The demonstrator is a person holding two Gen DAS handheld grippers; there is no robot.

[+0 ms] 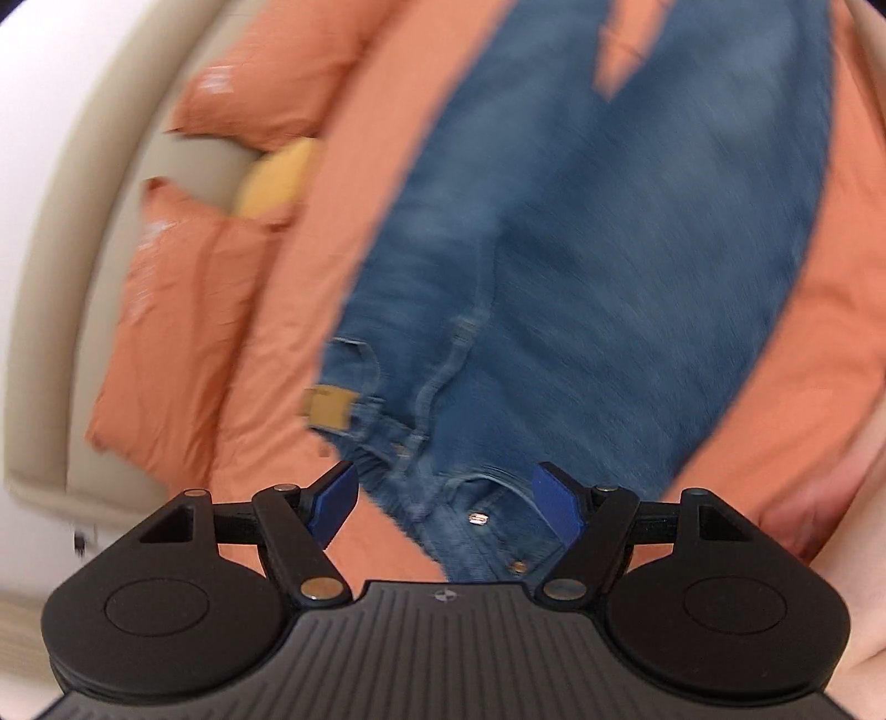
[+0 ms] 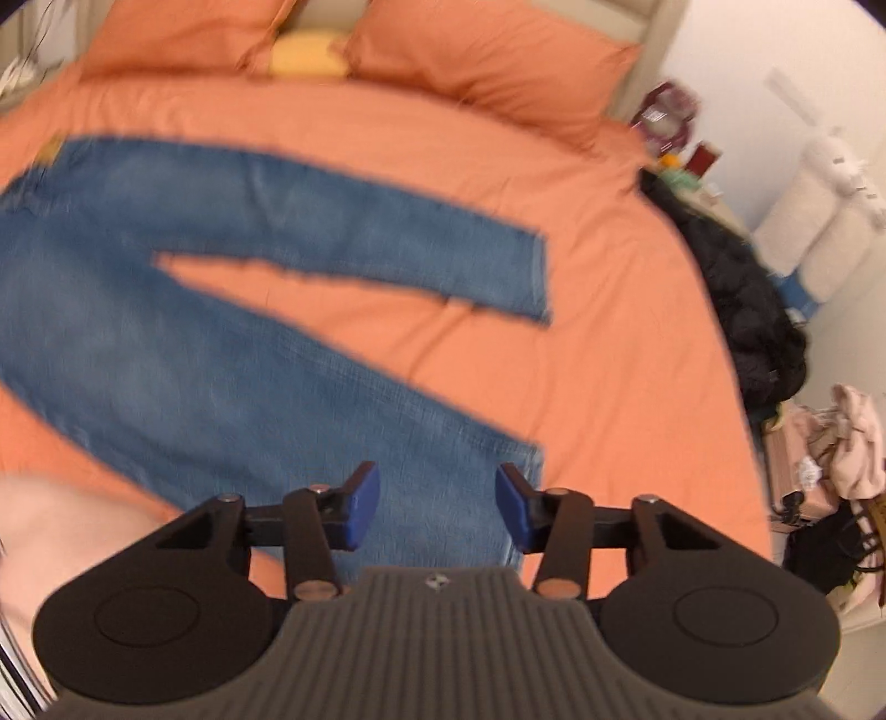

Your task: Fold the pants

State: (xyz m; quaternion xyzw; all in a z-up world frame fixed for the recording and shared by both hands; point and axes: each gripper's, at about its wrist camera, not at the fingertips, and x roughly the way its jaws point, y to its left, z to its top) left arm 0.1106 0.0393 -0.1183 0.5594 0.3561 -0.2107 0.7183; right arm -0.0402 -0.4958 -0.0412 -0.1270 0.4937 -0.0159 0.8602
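Two grippers' jaws spread, empty; jeans [image 2: 194,354] flat, waist left, legs running right.

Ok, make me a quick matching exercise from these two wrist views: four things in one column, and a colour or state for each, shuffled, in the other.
Things:
1. blue denim jeans
2. rectangular pillows
3. left gripper
4. rounded cushion between the pillows

Colour or state:
A. yellow
B. spread flat, legs apart
C. orange
D. open, above the waistband

Pairs: 1-B, 2-C, 3-D, 4-A
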